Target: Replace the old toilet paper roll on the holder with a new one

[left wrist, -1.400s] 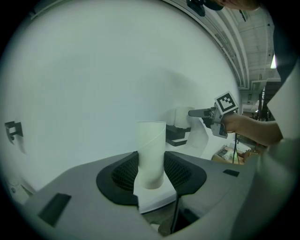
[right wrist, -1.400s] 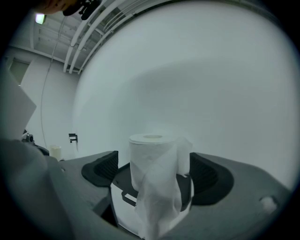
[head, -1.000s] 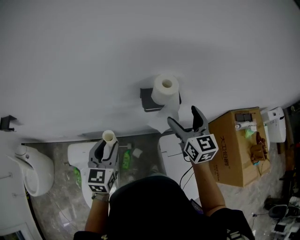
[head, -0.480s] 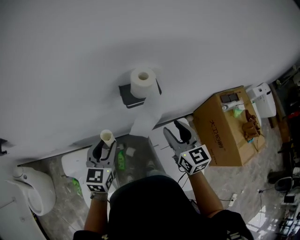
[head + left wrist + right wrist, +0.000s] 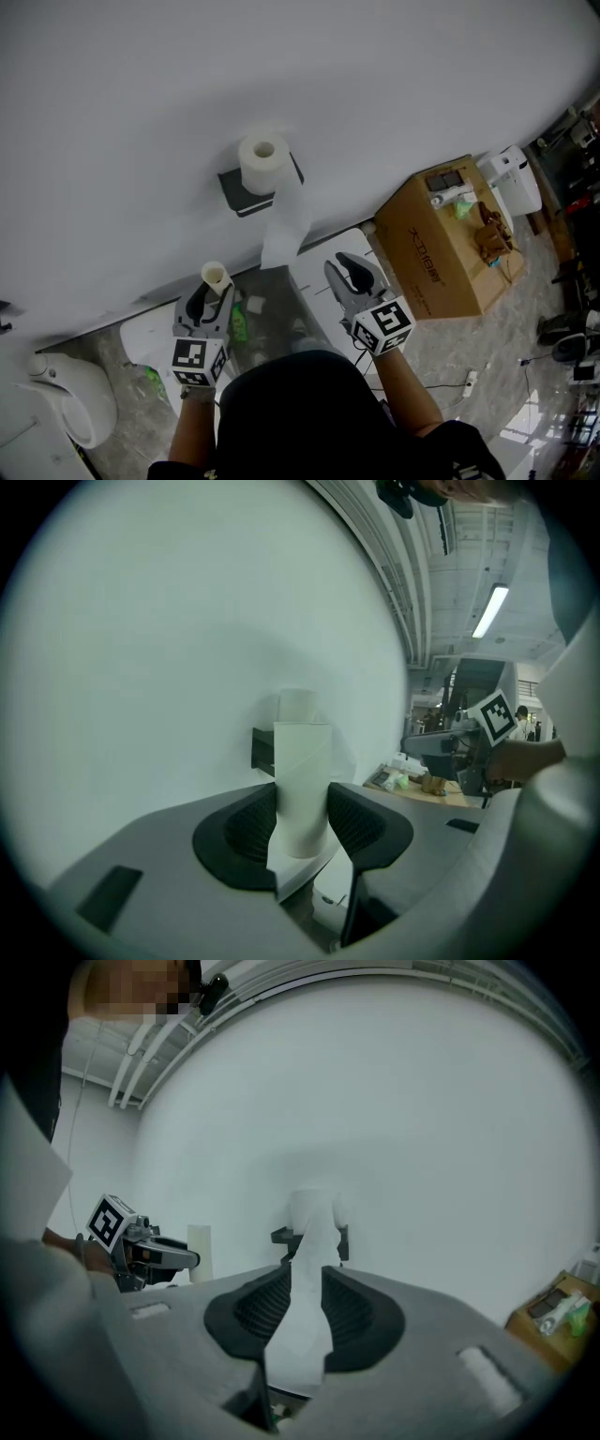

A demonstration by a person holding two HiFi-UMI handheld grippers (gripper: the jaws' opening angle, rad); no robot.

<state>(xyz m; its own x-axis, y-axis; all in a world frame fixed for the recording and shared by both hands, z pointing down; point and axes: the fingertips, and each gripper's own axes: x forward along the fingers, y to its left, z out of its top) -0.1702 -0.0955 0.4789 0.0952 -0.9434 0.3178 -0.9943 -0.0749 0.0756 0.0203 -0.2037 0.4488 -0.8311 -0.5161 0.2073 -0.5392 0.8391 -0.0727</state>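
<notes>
white wall (image 5: 281, 56), grey stone floor (image 5: 487, 361), cardboard box (image 5: 445, 239)

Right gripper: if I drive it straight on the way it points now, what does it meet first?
Most likely the loose tail hanging from the toilet paper roll on the holder, which lines up with the shut jaws of the right gripper. Depth is unclear.

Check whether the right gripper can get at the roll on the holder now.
Probably yes. The right gripper faces the roll on the holder with nothing solid between; only the hanging paper tail lies in line. Its jaws have just closed, seemingly on nothing, so they must reopen first.
</notes>
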